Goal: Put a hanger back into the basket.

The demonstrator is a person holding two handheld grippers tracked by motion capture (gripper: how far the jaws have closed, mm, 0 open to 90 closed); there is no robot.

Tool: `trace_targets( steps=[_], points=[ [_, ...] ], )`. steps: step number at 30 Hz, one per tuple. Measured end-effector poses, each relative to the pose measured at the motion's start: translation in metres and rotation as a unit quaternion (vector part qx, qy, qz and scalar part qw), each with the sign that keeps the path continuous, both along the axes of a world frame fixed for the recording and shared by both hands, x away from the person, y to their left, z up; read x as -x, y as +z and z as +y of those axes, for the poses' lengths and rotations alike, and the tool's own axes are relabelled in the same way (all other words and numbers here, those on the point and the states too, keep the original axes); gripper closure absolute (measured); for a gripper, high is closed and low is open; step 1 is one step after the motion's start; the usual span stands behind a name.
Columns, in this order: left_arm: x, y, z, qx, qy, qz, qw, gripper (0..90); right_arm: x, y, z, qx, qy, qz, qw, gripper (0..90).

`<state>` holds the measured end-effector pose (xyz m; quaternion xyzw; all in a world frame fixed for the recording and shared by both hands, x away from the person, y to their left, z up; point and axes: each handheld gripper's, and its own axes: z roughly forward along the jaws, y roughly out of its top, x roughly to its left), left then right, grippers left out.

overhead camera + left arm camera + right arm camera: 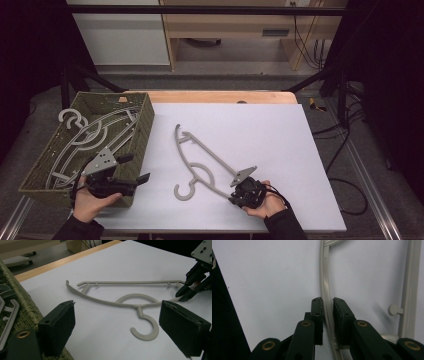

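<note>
A grey plastic clothes hanger (202,162) lies flat on the white table (260,140), its hook (184,191) pointing toward the person's side and its long straight bar running away toward the far left. In the high view the right gripper (235,196) sits at the near end of the hanger's curved arm, held by the person's right hand (262,202) resting low on the table.

In the right gripper view, the two black fingers (317,315) are clenched on the curved arm of the hanger (325,290), one pad on each side of the thin plastic strip, with the pads pressing against it. The hanger's straight bar (409,290) runs alongside at the right of that view, a small peg sticking out of it.

The left gripper (137,172) is held by the person's left hand (92,202) over the near right corner of a woven olive-green rectangular basket (142,125), which stands at the left edge of the table and holds several more grey hangers (95,135). In the left gripper view its fingers (60,327) stand released, wide apart with nothing between them; they point across the table toward the hanger (125,302), which lies well apart from them, and the right gripper (187,291) shows at the hanger's far end.
</note>
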<state>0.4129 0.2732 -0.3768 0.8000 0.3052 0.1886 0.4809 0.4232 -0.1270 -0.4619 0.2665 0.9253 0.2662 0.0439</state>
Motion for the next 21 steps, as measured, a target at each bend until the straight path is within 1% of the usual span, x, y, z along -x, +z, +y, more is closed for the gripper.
trace_targets(
  steps=[3, 4, 5, 6, 7, 9, 10, 11, 13, 14, 16, 17, 18, 19, 21],
  points=[
    [0.000, 0.000, -0.001, -0.003, -0.003, 0.000, 1.0000, 13.1, 0.001, 0.000, 0.002, 0.005, 0.015, -0.014, 0.9998, 82.2],
    [0.000, 0.000, -0.001, -0.003, -0.004, 0.000, 1.0000, 13.1, 0.001, 0.000, 0.002, 0.004, 0.017, -0.013, 0.9998, 82.4],
    [0.000, 0.000, -0.001, -0.002, -0.003, -0.001, 1.0000, 13.1, 0.000, 0.000, 0.001, 0.001, 0.006, -0.006, 1.0000, 82.7],
    [0.001, 0.000, 0.000, 0.000, -0.003, -0.001, 1.0000, 13.1, 0.000, 0.000, 0.000, -0.006, 0.006, -0.001, 1.0000, 82.8],
    [0.001, 0.001, 0.001, 0.000, -0.002, -0.002, 1.0000, 13.1, -0.001, 0.000, -0.002, -0.008, 0.015, -0.004, 0.9999, 82.8],
    [0.000, 0.001, 0.002, 0.002, -0.002, -0.003, 1.0000, 13.2, -0.002, 0.002, -0.002, -0.017, 0.011, -0.005, 0.9998, 82.9],
    [0.001, 0.001, 0.002, 0.002, -0.001, -0.003, 1.0000, 13.1, -0.003, 0.004, -0.003, -0.028, 0.007, -0.004, 0.9996, 83.0],
    [0.001, 0.002, 0.002, 0.002, -0.001, -0.004, 1.0000, 13.2, -0.004, 0.005, -0.005, -0.043, 0.009, -0.001, 0.9991, 83.0],
    [0.001, 0.002, 0.002, 0.002, -0.002, -0.005, 1.0000, 13.2, -0.004, 0.013, -0.010, -0.073, 0.008, 0.001, 0.9973, 83.1],
    [0.001, 0.002, 0.001, 0.001, -0.002, -0.005, 1.0000, 13.2, -0.004, 0.017, -0.012, -0.084, 0.008, -0.002, 0.9964, 83.1],
    [0.002, 0.003, 0.001, 0.001, -0.003, -0.005, 1.0000, 13.1, -0.003, 0.025, -0.017, -0.113, 0.005, -0.007, 0.9936, 83.2],
    [0.002, 0.003, 0.001, 0.001, -0.003, -0.006, 1.0000, 13.2, -0.003, 0.028, -0.018, -0.125, 0.008, -0.012, 0.9921, 83.2],
    [0.002, 0.003, 0.001, 0.001, -0.003, -0.006, 1.0000, 13.1, -0.003, 0.033, -0.020, -0.138, 0.012, -0.012, 0.9902, 83.2],
    [0.002, 0.003, 0.001, 0.001, -0.003, -0.007, 1.0000, 13.1, -0.003, 0.037, -0.021, -0.145, 0.012, -0.012, 0.9893, 83.1],
    [0.003, 0.005, 0.001, 0.002, -0.005, -0.010, 0.9999, 13.1, -0.002, 0.045, -0.025, -0.153, 0.027, -0.018, 0.9877, 83.1]
  ],
)
